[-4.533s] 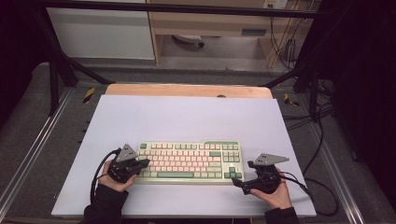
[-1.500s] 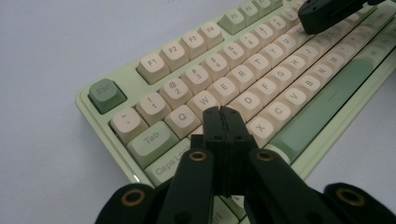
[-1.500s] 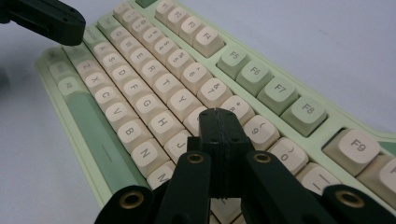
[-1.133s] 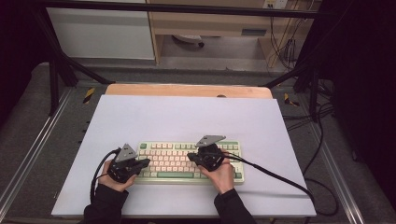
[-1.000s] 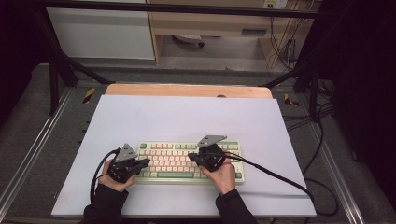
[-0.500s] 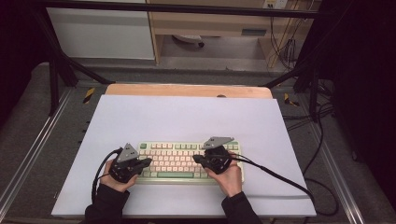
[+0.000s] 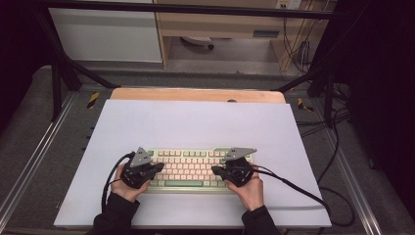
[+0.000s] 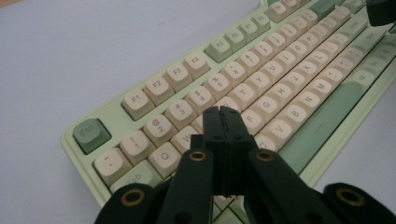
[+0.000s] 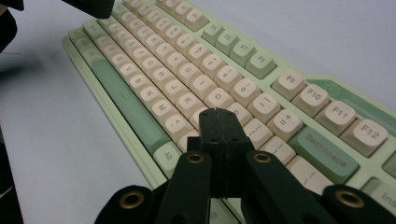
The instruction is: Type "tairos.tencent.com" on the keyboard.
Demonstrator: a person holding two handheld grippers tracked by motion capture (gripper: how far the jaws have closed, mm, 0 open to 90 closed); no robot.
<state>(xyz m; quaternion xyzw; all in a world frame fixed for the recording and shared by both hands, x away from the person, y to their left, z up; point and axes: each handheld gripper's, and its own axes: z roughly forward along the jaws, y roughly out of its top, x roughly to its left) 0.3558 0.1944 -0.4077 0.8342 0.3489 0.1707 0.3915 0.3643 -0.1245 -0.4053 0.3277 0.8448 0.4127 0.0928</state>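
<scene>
Overhead, a pale lavender mat (image 7: 195, 122) is covering the wooden table (image 7: 195, 94), bearing a green keyboard (image 7: 193, 169) at six o'clock; left gripper (image 7: 157, 167) and right gripper (image 7: 215, 170) are hovering clenched, holding nothing, dark room surrounding.

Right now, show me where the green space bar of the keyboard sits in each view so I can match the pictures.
High view: space bar in the bottom key row, between the left gripper and right gripper.
Left gripper view: space bar, long green strip right of the shut jaws.
Right gripper view: space bar, green strip left of the shut jaws.
Shared landmark: the keyboard's green near edge beside it.
</scene>
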